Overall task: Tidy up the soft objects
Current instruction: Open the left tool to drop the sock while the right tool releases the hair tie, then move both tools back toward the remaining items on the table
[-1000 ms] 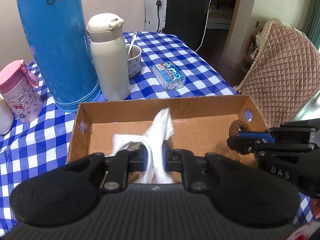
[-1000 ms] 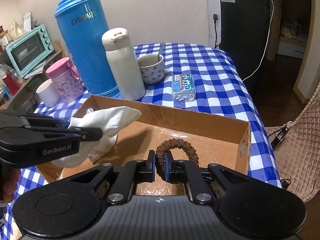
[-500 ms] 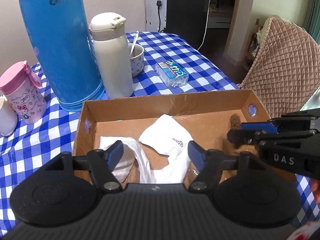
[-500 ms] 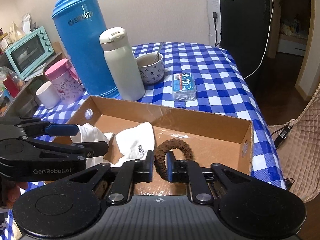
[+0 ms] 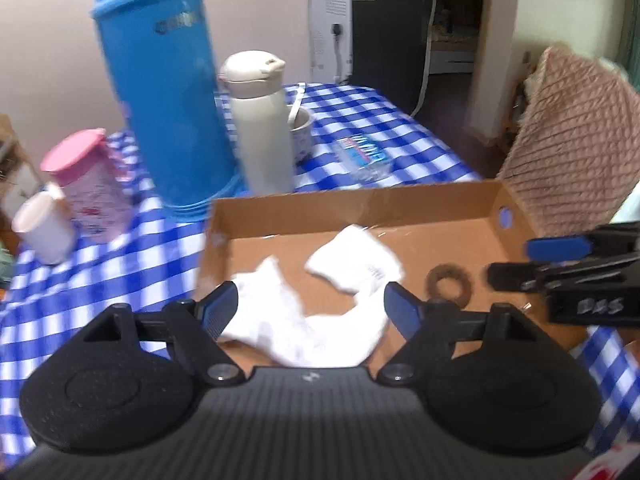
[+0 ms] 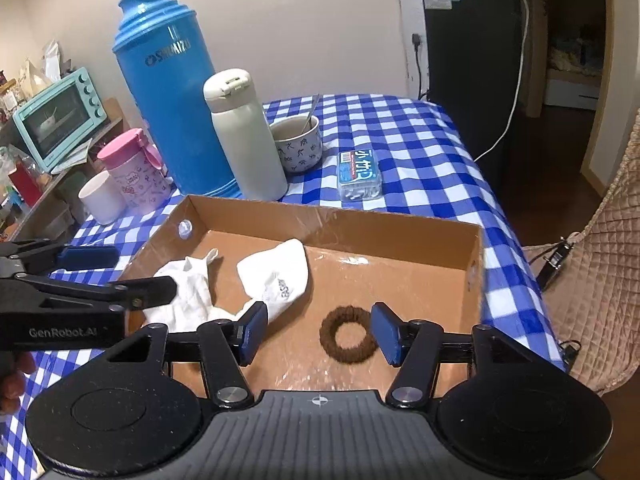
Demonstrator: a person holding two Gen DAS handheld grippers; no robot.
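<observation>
A shallow cardboard box (image 6: 328,218) (image 5: 360,202) lies on the blue checked table. Inside it lie white socks (image 6: 276,276) (image 5: 320,312) at the left and a brown hair scrunchie (image 6: 348,334) (image 5: 448,284) at the right, flat on the box floor. My left gripper (image 5: 311,310) is open and empty, above the socks; it also shows in the right wrist view (image 6: 120,272). My right gripper (image 6: 318,336) is open and empty, its jaws either side of the scrunchie and above it; it also shows in the left wrist view (image 5: 540,260).
Behind the box stand a tall blue thermos (image 6: 172,92), a cream bottle (image 6: 244,136), a patterned cup with a spoon (image 6: 298,144), a pink tumbler (image 6: 134,176), a white cup (image 6: 100,198) and a tissue pack (image 6: 358,174). A quilted chair (image 6: 600,280) is at the right.
Both grippers opened. The socks dropped from the left gripper into the box, then the scrunchie dropped from the right gripper onto the box floor. Both grippers have pulled back and up.
</observation>
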